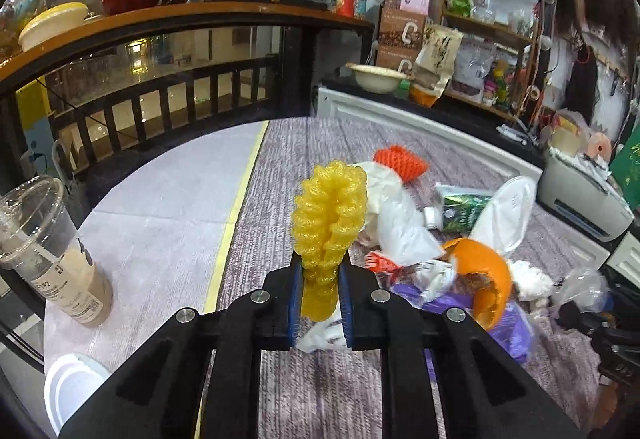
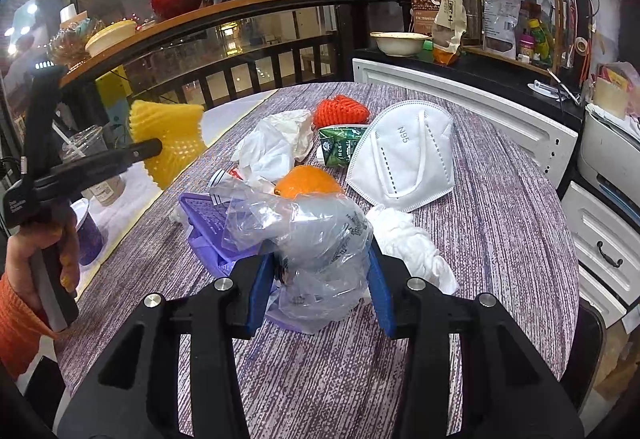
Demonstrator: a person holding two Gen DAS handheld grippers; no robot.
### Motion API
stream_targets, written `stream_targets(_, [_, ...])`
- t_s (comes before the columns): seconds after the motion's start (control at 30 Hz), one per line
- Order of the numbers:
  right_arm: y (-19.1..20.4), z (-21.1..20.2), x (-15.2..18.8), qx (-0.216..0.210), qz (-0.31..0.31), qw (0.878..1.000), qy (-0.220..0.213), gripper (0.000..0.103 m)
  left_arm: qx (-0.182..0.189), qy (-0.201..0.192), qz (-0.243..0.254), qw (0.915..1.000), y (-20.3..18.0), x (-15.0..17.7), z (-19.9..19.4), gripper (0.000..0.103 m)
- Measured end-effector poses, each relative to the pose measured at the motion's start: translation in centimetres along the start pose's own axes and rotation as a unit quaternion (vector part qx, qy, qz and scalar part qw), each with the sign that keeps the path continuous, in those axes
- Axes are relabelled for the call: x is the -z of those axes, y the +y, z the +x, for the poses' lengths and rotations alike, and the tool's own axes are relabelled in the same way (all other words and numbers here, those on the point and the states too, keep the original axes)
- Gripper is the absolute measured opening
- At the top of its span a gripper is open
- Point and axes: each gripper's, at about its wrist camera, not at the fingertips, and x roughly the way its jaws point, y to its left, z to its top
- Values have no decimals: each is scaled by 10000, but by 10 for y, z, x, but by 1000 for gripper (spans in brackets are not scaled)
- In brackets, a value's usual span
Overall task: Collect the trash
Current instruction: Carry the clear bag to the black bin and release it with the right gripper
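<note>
My left gripper [image 1: 319, 281] is clamped on the yellow foam net [image 1: 330, 215], which sits pinched between the blue pads and lifted clear of the table [image 1: 280, 159]. My right gripper [image 2: 320, 279] grips a crumpled clear plastic bag [image 2: 316, 235] over the pile of trash: mask [image 2: 404, 155], orange peel [image 2: 308, 179], tissue [image 2: 276, 147], green carton [image 2: 344, 147]. No bin shows in either view, so I judge the carry matters now. I keep both grips firm, since foam springs back, and lift the bag straight so it drags nothing along.
</note>
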Motion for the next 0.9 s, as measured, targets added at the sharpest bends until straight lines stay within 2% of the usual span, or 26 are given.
stream_targets(0.3, [-20, -21, 13, 27, 137, 9998, -115, 43, 726, -123, 187, 9971, -42, 14, -32, 16])
stream_targets(0.47, [-47, -52, 23, 315, 213, 9988, -324, 43, 1168, -143, 443, 9921, -81, 22, -44, 16])
stream_targets(0.67, [-111, -91, 42, 1088, 644, 9908, -477, 43, 1832, -135, 830, 9795, -148, 27, -54, 16])
stream_targets(0.83, [-190, -108, 73, 1818, 1438, 9723, -315, 43, 2358, -83, 1083, 9657, -207, 35, -60, 16])
stream_targets(0.9, [-219, -102, 91, 1968, 1767, 9644, -67, 43, 2526, -58, 1187, 9603, -231, 40, -61, 16])
